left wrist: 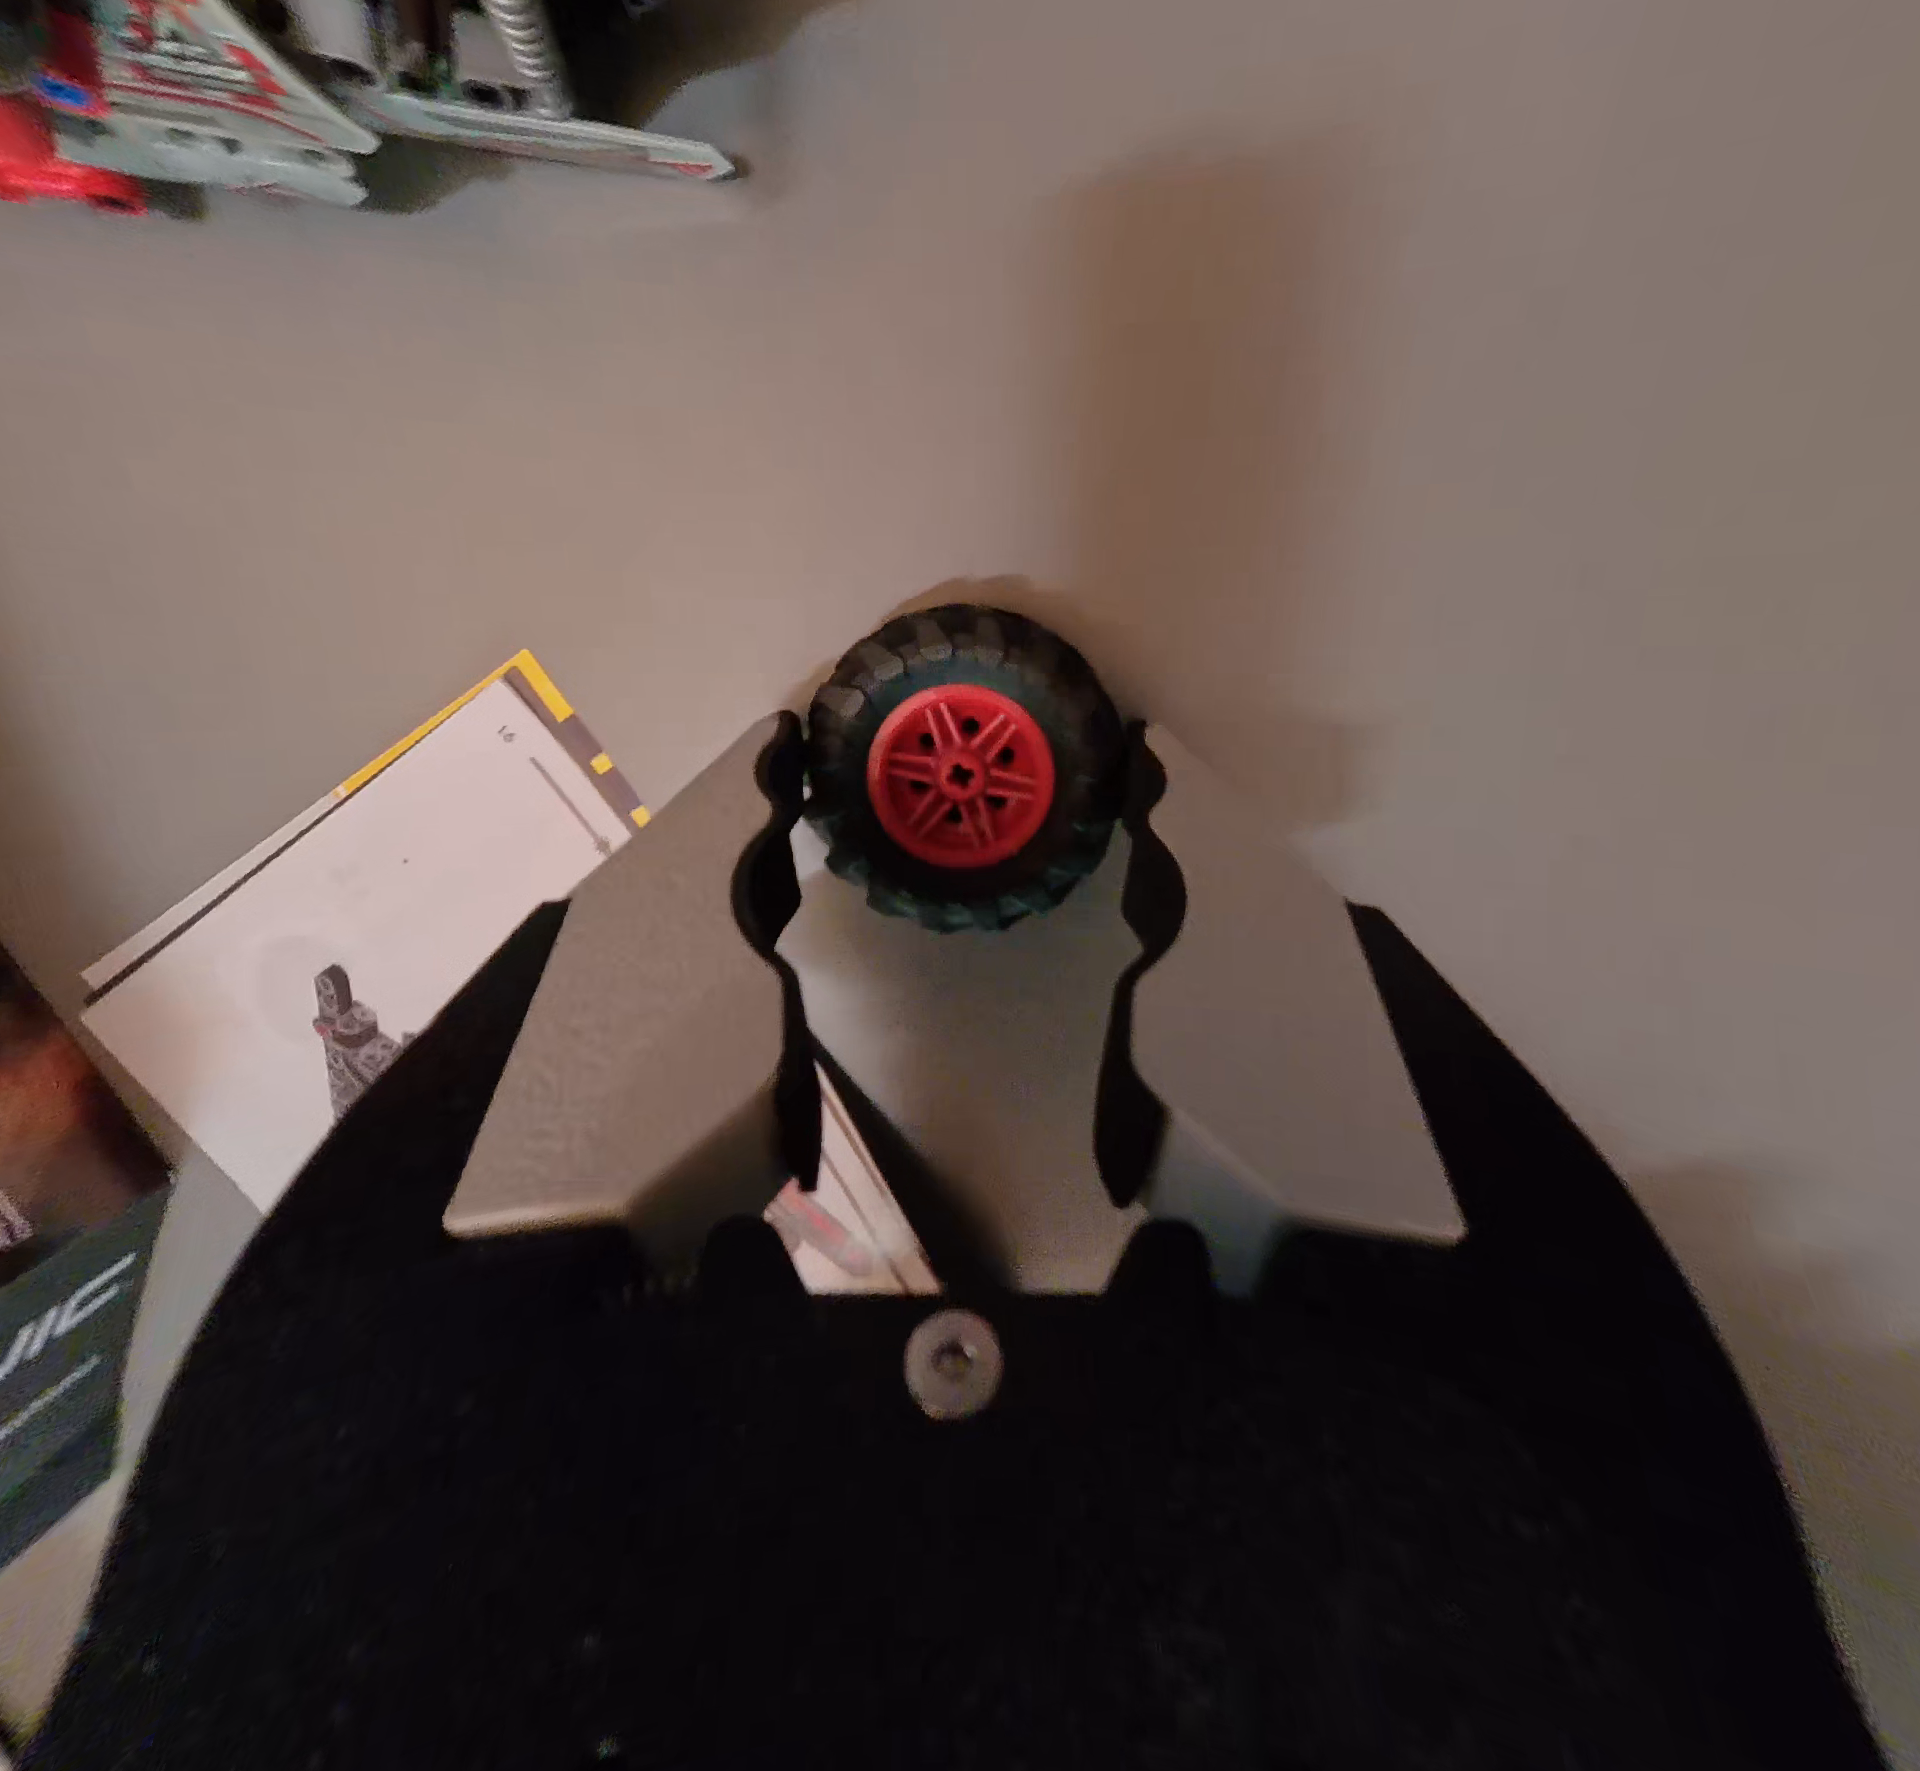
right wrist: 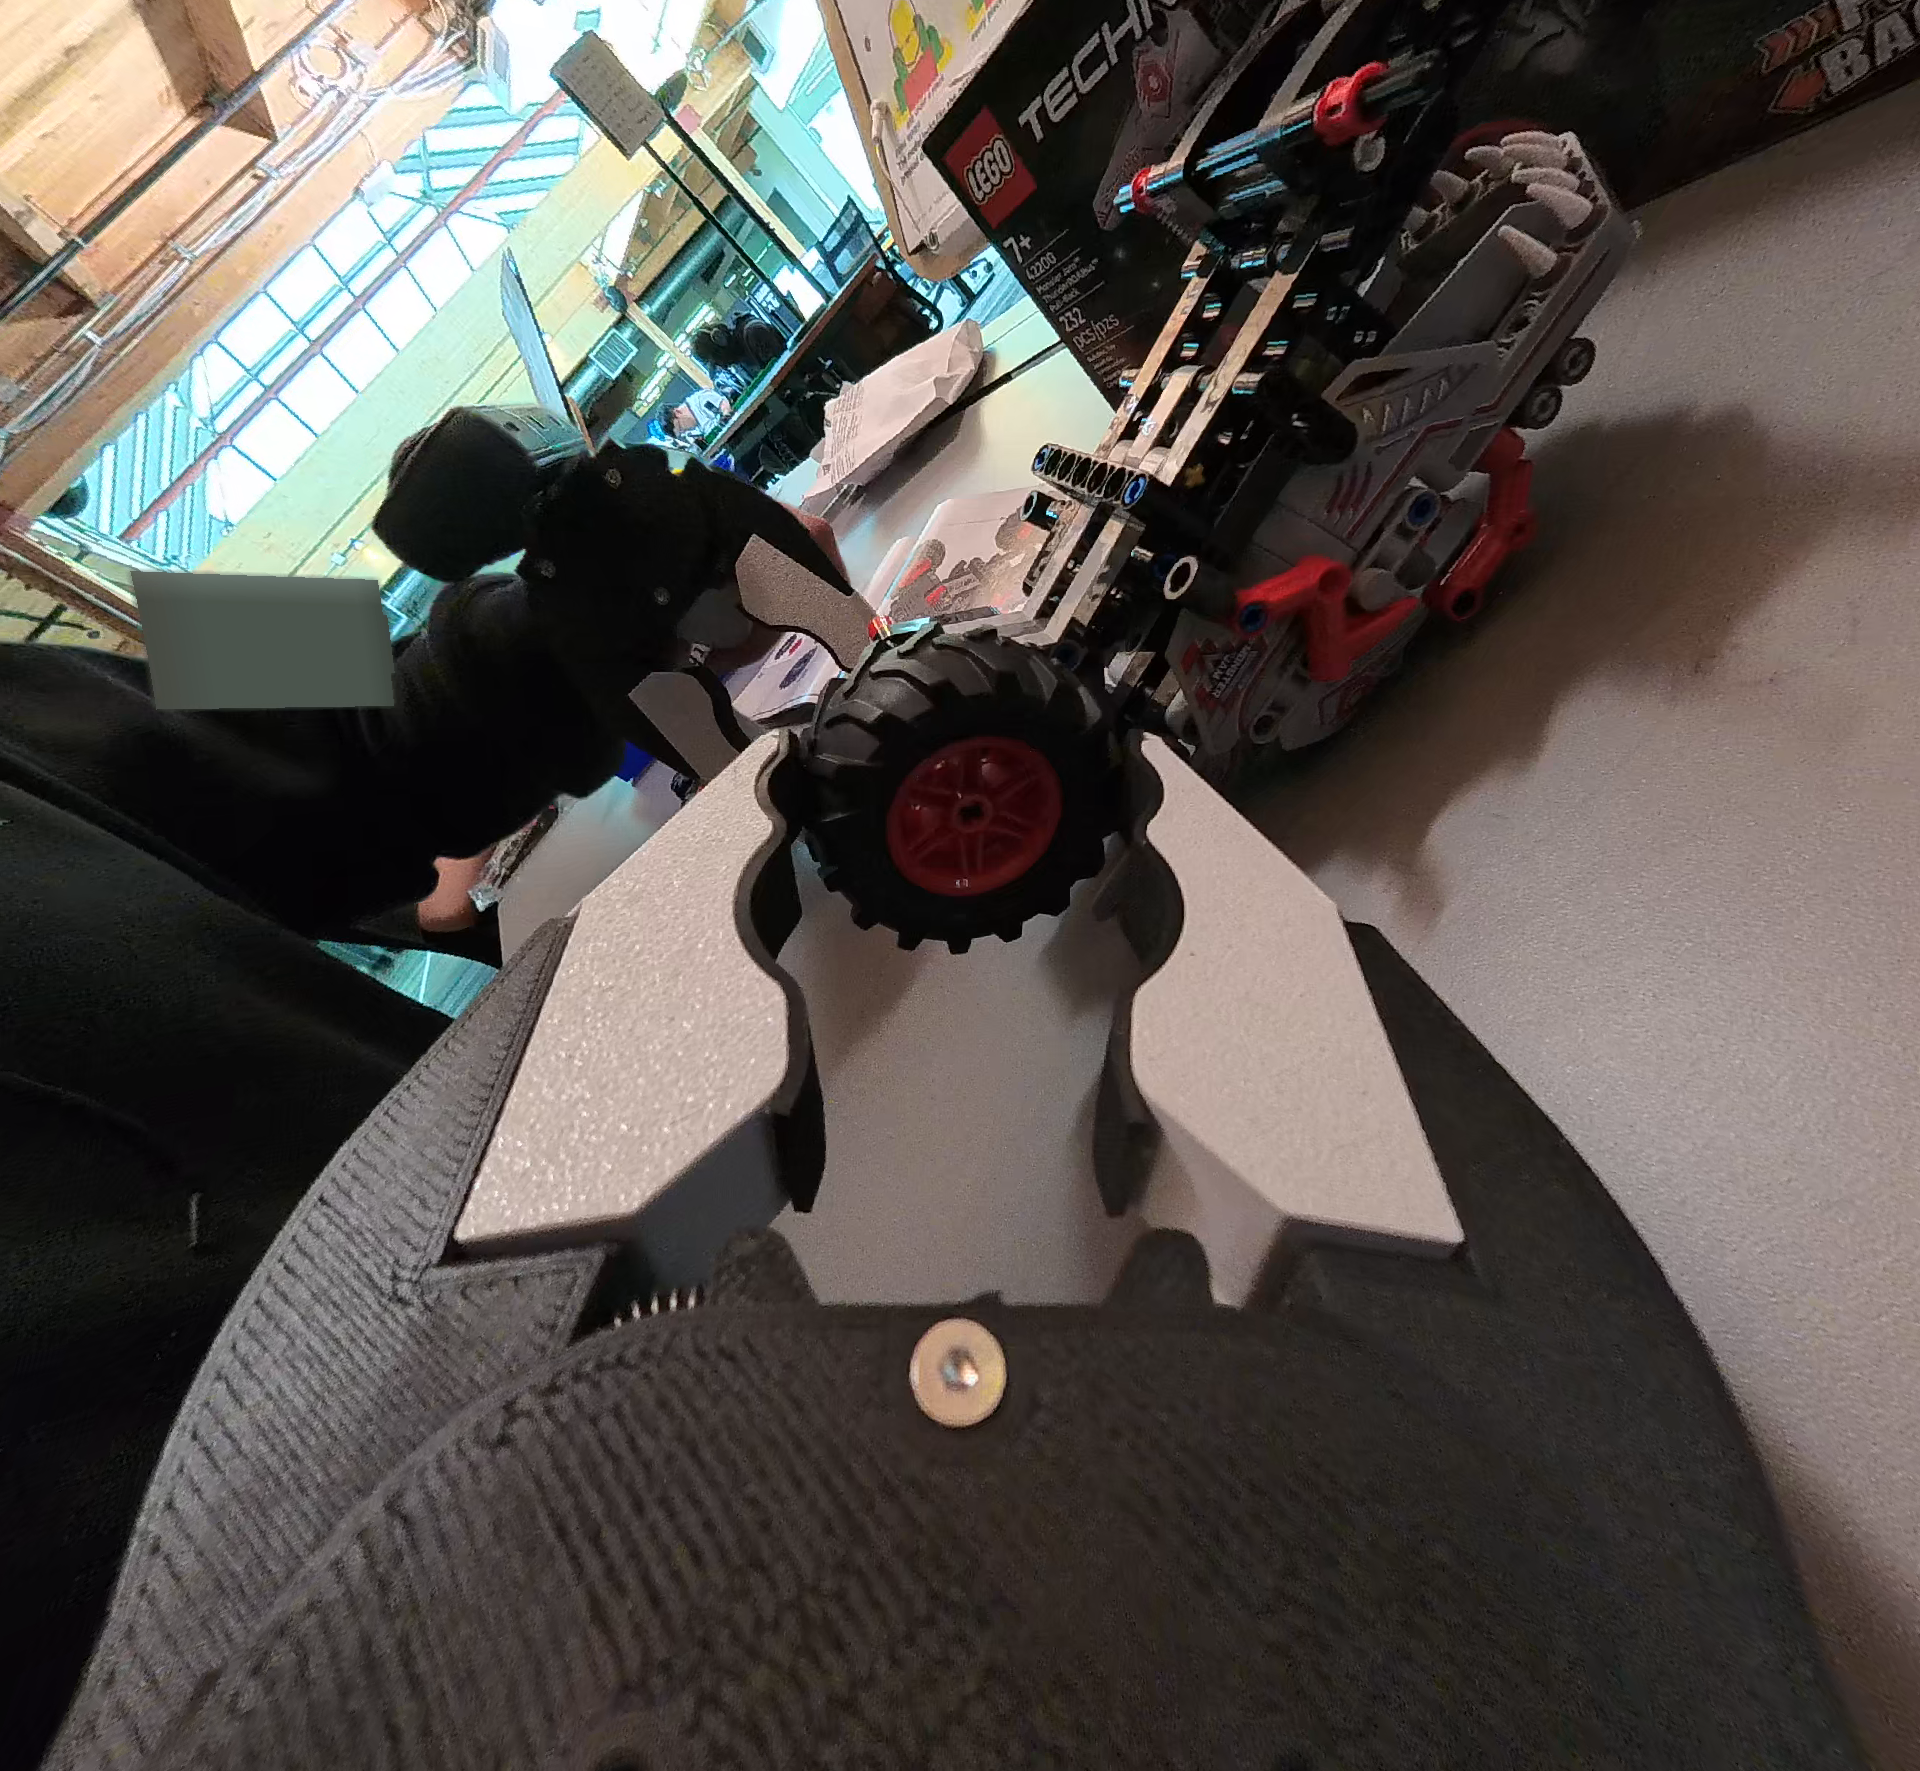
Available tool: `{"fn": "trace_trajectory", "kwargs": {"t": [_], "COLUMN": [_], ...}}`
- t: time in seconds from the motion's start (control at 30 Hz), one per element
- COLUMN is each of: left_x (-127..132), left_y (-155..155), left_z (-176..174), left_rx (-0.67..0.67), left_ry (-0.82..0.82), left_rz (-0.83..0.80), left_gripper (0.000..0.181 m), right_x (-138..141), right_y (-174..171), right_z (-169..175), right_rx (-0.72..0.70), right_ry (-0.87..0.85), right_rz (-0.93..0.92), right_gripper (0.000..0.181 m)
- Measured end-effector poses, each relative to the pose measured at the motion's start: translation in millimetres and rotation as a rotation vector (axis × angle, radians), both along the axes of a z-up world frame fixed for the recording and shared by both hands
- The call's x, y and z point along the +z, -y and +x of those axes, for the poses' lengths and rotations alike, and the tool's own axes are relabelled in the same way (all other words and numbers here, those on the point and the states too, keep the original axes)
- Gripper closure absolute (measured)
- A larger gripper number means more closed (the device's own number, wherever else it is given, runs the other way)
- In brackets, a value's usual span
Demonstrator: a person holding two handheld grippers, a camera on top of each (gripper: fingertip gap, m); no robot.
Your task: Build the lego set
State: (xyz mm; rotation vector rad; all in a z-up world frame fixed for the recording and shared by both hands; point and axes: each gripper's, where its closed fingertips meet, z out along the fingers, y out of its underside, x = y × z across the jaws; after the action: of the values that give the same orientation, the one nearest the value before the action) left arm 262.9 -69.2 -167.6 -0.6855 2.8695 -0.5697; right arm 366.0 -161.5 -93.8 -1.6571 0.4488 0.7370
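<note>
Wheels: we see two, each a black tyre on a red hub. One wheel (left wrist: 961, 771) sits between the tips of the left claw (left wrist: 966, 776), above the bare worktop (left wrist: 1455, 474). The other wheel (right wrist: 956, 796) sits between the tips of the right claw (right wrist: 961, 791), close to the truck's near end.
Left claw: partly closed, its fingers (left wrist: 774, 817) pressing the tyre from both sides; we judge it a firm hold.
Right claw: the same, partly closed on its own tyre, tilted steeply over the worktop.
Truck: the grey and red truck body (right wrist: 1351, 516) stands on the worktop with panels, a spring and a toothed front already fitted. We see no wheel mounted on the sides that show.
Progress: we judge the body largely built and the wheels as the late step. Both are picked up; neither is on an axle yet. The far side is hidden, so we cannot tell how many remain.
Surroundings: an open instruction booklet (left wrist: 343, 932) lies beside the left claw, and the set's box (right wrist: 1091, 111) stands behind the truck. A person in dark clothing (right wrist: 208, 890) is at the left edge.
</note>
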Motion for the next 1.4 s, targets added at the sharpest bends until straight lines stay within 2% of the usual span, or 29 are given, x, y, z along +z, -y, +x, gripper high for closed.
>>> {"fn": "trace_trajectory", "kwargs": {"t": [0.5,0.77,0.83,0.97,1.1,1.23,1.4], "left_x": [0,0,8,59,82,81,80], "left_y": [4,3,9,25,20,27,27], "left_z": [1,0,7,42,63,67,73], "left_rx": [0.081,0.067,0.137,0.43,0.61,0.687,0.781], "left_ry": [-0.009,-0.05,-0.078,-0.133,-0.21,-0.331,-0.403], "left_rz": [-0.147,-0.106,-0.233,-0.829,-1.239,-1.407,-1.571], "left_gripper": [0.121,0.122,0.122,0.122,0.121,0.122,0.122], "right_x": [1,1,1,1,1,1,1], "right_y": [0,0,0,0,0,0,0], "right_z": [-1,-1,-1,-1,-1,-1,0], "right_rx": [0.001,0.006,0.006,0.004,0.005,0.003,0.0], "right_ry": [-0.003,-0.015,-0.018,-0.02,-0.019,-0.016,-0.008], "right_rz": [0.001,0.003,0.005,0.005,0.005,0.005,0.003], "right_gripper": [0.121,0.121,0.121,0.121,0.121,0.121,0.121]}}
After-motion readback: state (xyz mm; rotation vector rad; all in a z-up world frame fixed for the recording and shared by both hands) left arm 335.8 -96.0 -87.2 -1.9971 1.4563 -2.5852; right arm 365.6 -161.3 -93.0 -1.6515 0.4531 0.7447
